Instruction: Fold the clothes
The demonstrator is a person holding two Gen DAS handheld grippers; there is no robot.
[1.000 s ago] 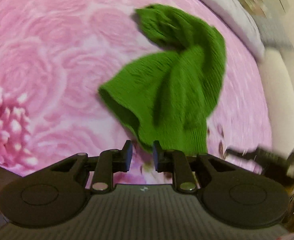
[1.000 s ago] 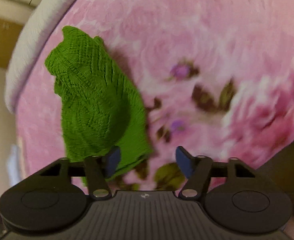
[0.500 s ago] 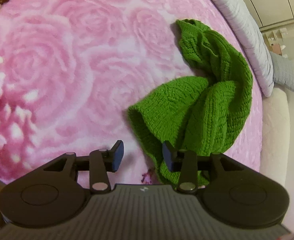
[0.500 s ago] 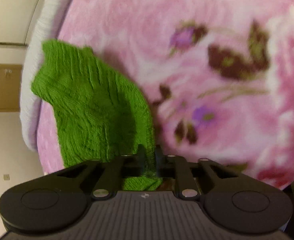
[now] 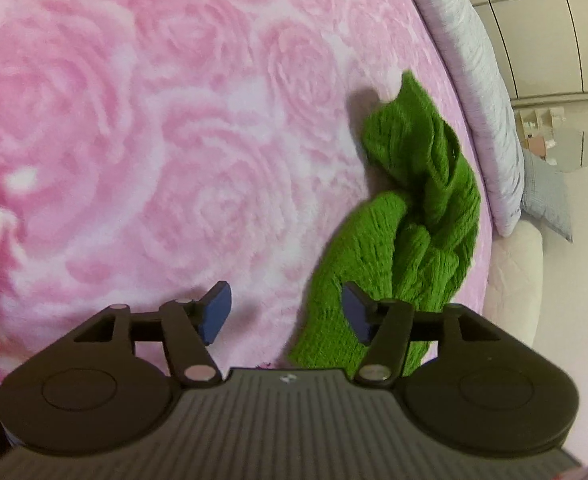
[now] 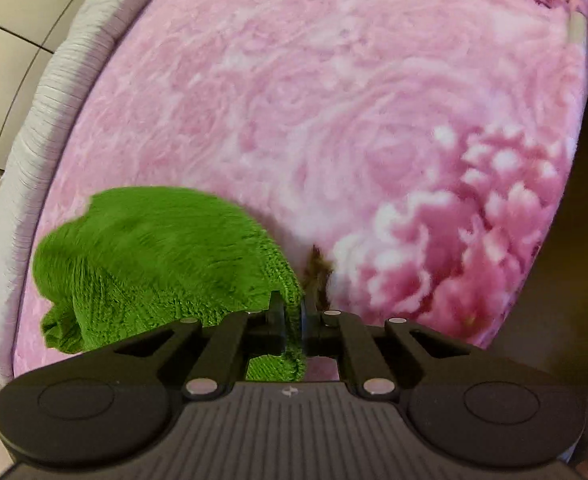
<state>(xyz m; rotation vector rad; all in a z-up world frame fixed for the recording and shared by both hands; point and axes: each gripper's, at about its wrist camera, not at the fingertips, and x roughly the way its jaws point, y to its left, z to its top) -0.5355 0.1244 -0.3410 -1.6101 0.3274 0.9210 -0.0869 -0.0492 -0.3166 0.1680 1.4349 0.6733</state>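
Note:
A green knitted garment (image 5: pixel 406 236) lies crumpled on a pink rose-patterned blanket (image 5: pixel 153 140) on a bed. My left gripper (image 5: pixel 285 312) is open and empty; the garment's near edge lies by its right fingertip (image 5: pixel 354 312). My right gripper (image 6: pixel 292 312) is shut on an edge of the green garment (image 6: pixel 153 256), which bunches up to its left over the pink blanket (image 6: pixel 334 100).
A grey-white quilted bolster (image 5: pixel 482 92) runs along the bed's far edge; it also shows in the right wrist view (image 6: pixel 37 128). A pale bed side (image 5: pixel 514 272) and a grey pillow (image 5: pixel 546 196) are at the right. Cream wall panels stand behind.
My left gripper opened wide and let go of the garment. My right gripper closed on the garment's edge and swung across the bed, dragging the cloth along.

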